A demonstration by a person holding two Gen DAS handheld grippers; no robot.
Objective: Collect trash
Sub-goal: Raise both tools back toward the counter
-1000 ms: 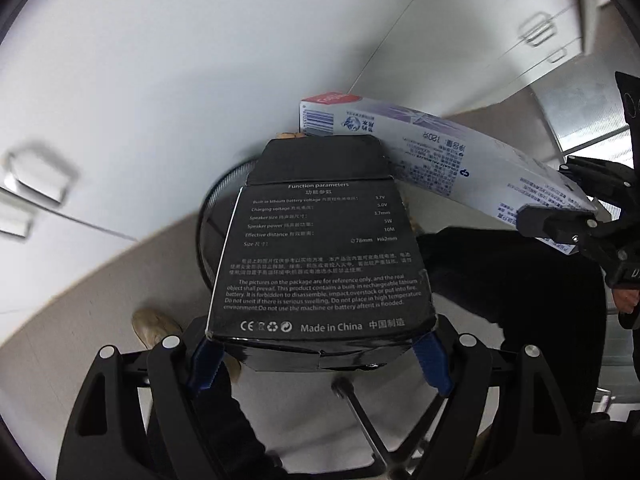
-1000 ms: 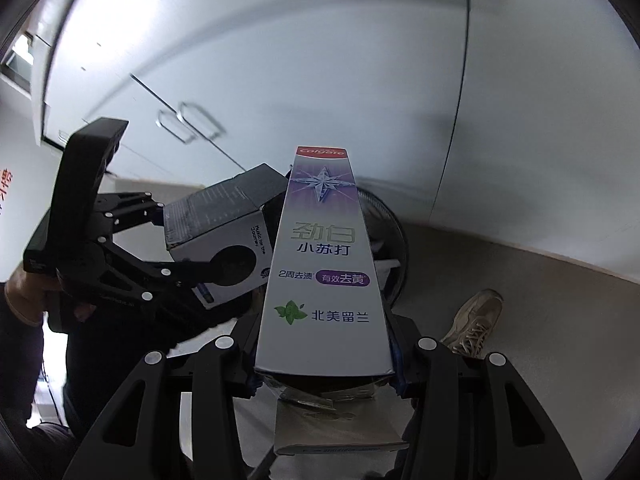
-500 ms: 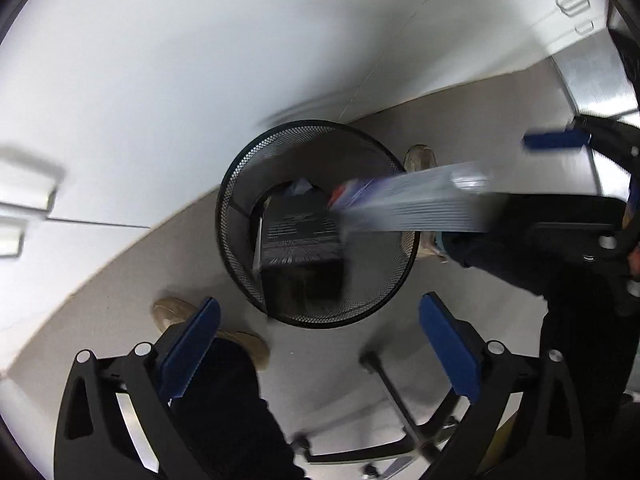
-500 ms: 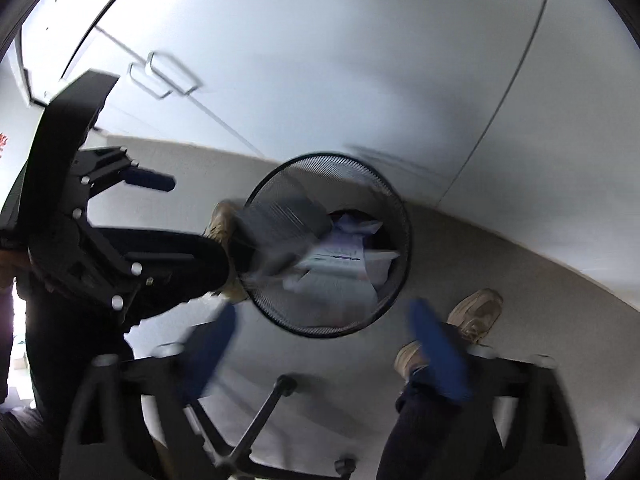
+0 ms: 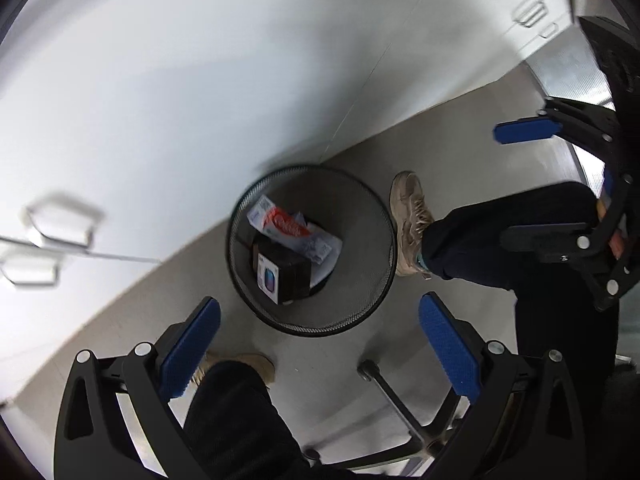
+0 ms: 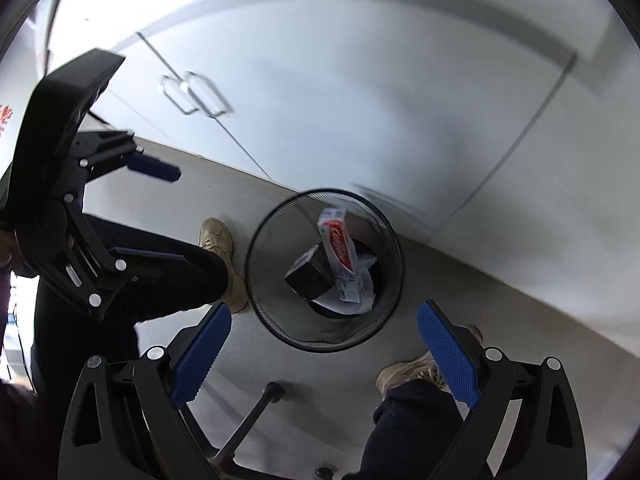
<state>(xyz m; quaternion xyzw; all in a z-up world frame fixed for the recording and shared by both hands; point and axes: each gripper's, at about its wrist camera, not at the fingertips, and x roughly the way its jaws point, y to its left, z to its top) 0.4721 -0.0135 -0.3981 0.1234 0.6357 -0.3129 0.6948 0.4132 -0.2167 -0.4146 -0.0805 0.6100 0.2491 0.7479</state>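
Left gripper (image 5: 319,346): we see its jaws spread wide with nothing between the blue pads; it hangs above the bin, low in the left wrist frame.
Right gripper (image 6: 324,354): likewise wide and empty; low in its own frame.
Mesh bin (image 5: 368,308): on the floor at frame centre, near a white cabinet.
Black box (image 5: 292,270): inside the bin.
Toothpaste carton (image 6: 338,246): inside the bin, leaning over the black box; papers seem to lie under them, though blur hides detail.
Shoe (image 5: 410,220): just right of the bin.
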